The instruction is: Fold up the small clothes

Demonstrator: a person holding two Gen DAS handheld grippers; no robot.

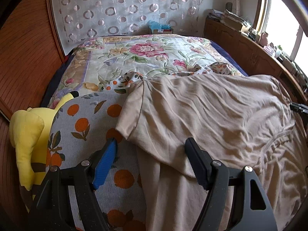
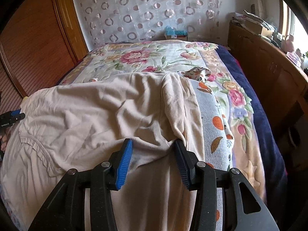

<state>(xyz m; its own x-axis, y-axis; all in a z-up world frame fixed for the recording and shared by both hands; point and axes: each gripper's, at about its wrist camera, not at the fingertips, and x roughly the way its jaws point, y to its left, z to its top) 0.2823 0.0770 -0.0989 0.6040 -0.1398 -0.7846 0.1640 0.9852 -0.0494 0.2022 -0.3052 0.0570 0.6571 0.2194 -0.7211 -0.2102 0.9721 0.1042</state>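
Beige garment [image 1: 211,111]: lies rumpled on bed, over orange-print cloth [image 1: 82,123]. Your left gripper [image 1: 152,144] gapes wide, astride sleeve edge, nothing pinched. Right gripper [image 2: 153,144] half-spread, fabric bunched between fingers [image 2: 125,159] (pads look unpressed). Smooth wrinkles first, then pinch hem corners evenly.

Taking the beige garment [image 1: 202,111] as our landmark, we find open room beyond it: the floral quilt [image 1: 146,57] lies flat and bare up to the curtain, save a small patterned cloth [image 1: 127,79] bunched at the garment's far edge. To its left a yellow plush toy [image 1: 27,132] and the wooden wall panel [image 1: 25,57] hem us in. To its right, past the quilt's edge, the cluttered wooden cabinet [image 2: 269,57] blocks passage.
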